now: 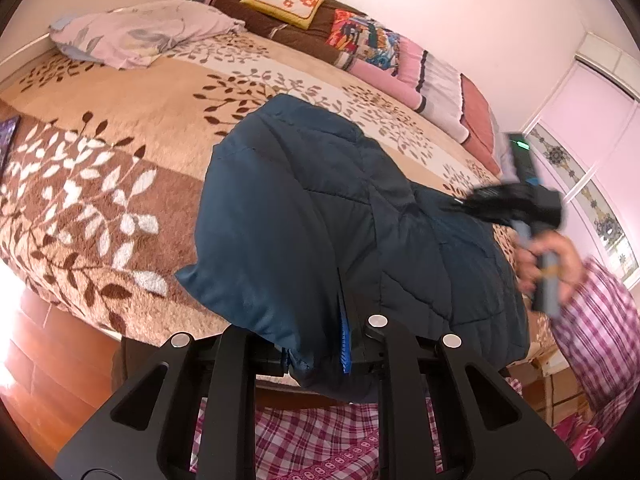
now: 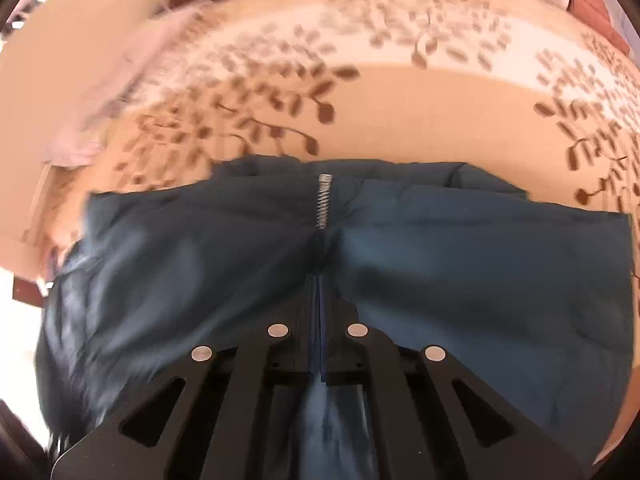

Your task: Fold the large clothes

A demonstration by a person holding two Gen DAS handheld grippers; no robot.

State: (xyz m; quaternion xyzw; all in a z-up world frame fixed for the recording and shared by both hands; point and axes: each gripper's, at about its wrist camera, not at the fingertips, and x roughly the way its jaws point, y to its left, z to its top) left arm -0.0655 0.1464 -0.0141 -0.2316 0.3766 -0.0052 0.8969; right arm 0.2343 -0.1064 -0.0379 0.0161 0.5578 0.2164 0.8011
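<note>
A dark blue quilted jacket (image 1: 320, 208) lies on a bed covered by a leaf-patterned blanket (image 1: 120, 184). My left gripper (image 1: 320, 356) is at the bed's near edge, shut on the jacket's thick near hem, with a blue pad (image 1: 346, 344) showing beside the cloth. To the right, a hand (image 1: 556, 260) holds my right gripper (image 1: 468, 202), blurred, with its tips at the jacket's right side. In the right wrist view my right gripper (image 2: 320, 280) is shut, blue pads together. The jacket (image 2: 480, 280) creases toward its tips and looks pinched there.
A lilac pillow (image 1: 148, 32), a yellow cushion (image 1: 286, 0) and folded quilts (image 1: 420, 72) line the far side by the wall. Wooden floor (image 1: 48, 352) shows at the lower left. The person's plaid clothing (image 1: 600, 320) is at the right, below a window (image 1: 584, 184).
</note>
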